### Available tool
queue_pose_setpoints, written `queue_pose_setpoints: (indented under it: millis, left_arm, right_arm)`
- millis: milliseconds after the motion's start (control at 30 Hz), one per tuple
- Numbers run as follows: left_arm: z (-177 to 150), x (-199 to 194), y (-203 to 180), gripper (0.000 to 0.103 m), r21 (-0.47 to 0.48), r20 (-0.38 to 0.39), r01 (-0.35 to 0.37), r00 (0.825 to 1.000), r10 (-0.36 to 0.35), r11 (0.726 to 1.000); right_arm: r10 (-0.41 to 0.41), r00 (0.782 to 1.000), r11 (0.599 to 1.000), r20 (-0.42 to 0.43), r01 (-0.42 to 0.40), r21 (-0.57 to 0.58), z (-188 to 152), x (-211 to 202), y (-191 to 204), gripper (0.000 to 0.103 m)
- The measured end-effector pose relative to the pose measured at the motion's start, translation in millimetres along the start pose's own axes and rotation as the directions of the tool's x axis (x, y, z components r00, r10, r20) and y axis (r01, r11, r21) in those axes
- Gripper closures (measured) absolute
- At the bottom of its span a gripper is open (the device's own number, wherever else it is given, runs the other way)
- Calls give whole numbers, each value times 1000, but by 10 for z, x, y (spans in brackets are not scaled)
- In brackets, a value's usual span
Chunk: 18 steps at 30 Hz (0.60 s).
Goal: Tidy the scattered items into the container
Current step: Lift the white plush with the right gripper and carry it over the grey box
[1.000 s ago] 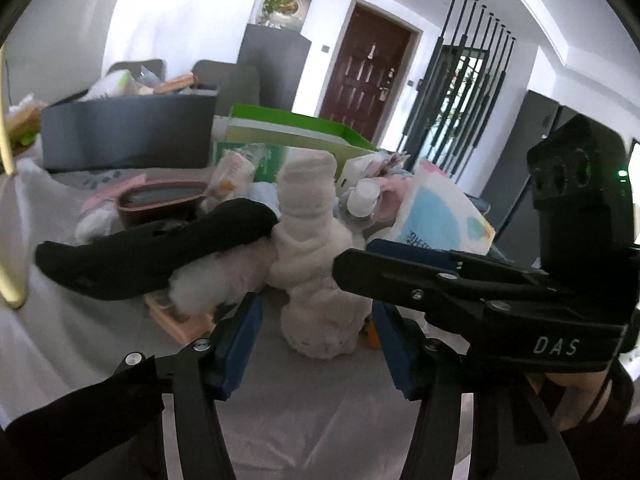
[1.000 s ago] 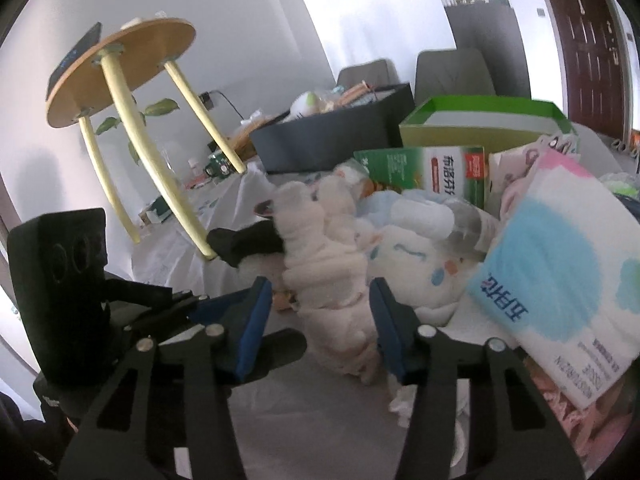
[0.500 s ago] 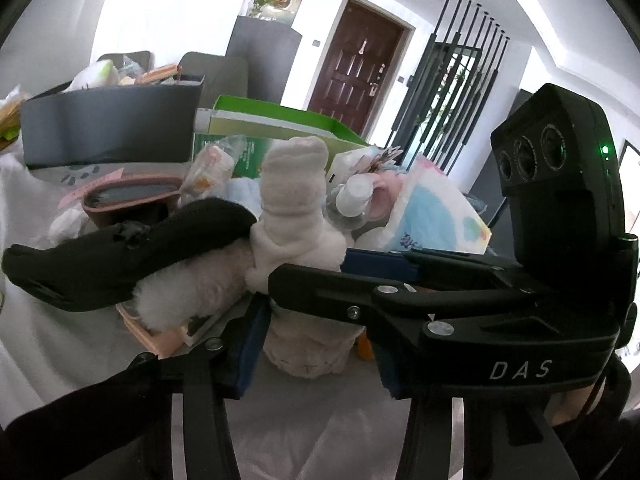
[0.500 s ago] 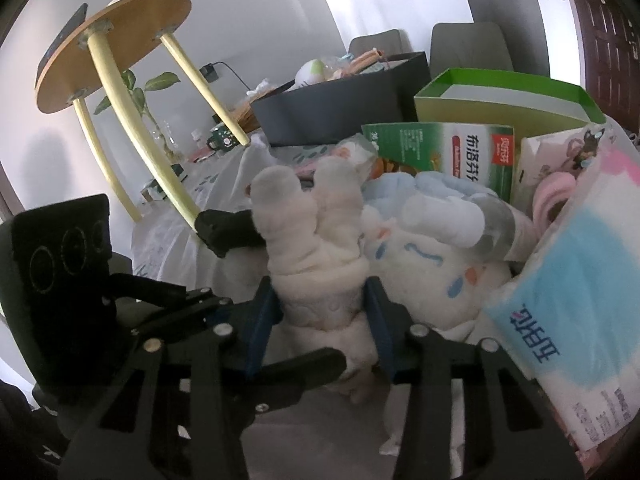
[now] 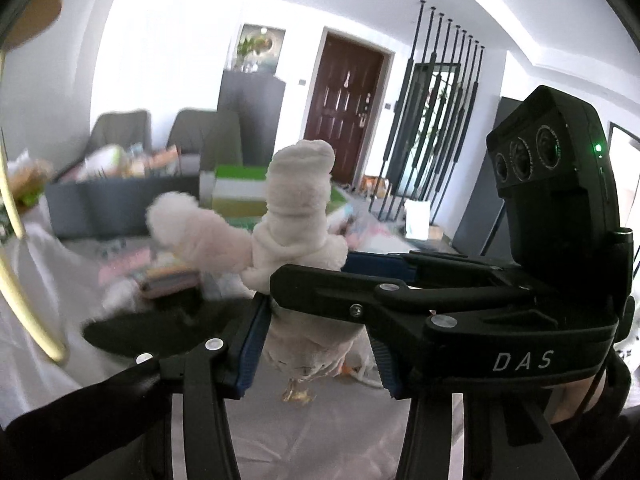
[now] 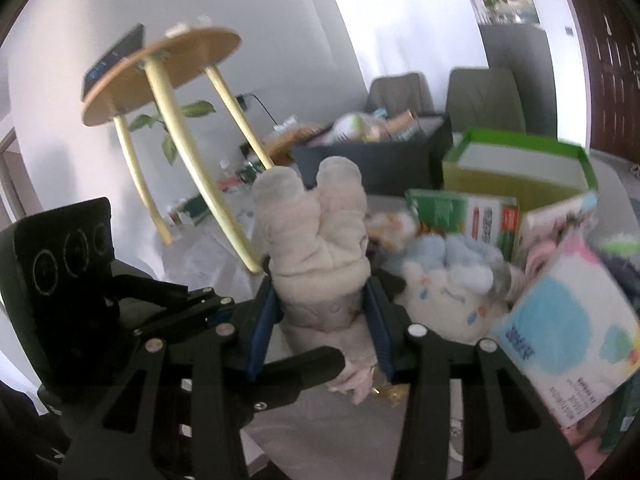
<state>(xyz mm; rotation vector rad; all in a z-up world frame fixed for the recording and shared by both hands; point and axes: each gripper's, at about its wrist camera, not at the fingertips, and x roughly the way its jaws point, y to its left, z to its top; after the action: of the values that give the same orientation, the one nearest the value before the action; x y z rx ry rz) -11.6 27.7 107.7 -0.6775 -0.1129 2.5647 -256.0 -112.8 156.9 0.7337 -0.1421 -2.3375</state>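
**Two-gripper lift on the plush**

Left gripper [image 5: 316, 344] & right gripper [image 6: 324, 330] both clamped on the cream plush toy [image 6: 316, 248], held off the grey table [image 5: 320, 432]. Best bet: keep grips matched, carry level to the dark bin [image 6: 384, 160], drop w/ both together. Toy's soft, wrinkled, cream, legs up, squashed at the middle.

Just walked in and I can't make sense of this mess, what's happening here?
A person is working two handheld grippers on one cream plush toy. The left gripper and the right gripper are both clamped on its lower body, holding it upright above the white-covered table. Other clutter, a blue-and-white plush, a tissue pack and a green box, is on the table beyond. A dark bin already holds some items.
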Motion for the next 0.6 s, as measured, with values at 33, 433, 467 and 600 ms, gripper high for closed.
queue_pose_setpoints:
  millis: [33, 433, 467, 600]
  left_arm:
    - [68, -53, -5, 54, 6, 12, -5, 1000, 5, 1000]
    - [1428, -30, 437, 54, -17, 64, -14, 998, 15, 1000]
    - [1575, 25, 506, 54, -25, 60, -9, 998, 11, 1000]
    - [2034, 273, 765, 54, -70, 50, 3, 999, 0, 998]
  right_arm:
    - [3, 1000, 1000, 10, -3, -7, 62, -42, 54, 59]
    - [10, 1000, 996, 23, -8, -89, 1398, -16, 271, 59]
    - [-1, 1000, 995, 16, 2, -99, 1591, 34, 259, 59]
    - [-1, 1000, 994, -24, -1, -109, 2153, 265, 103, 59]
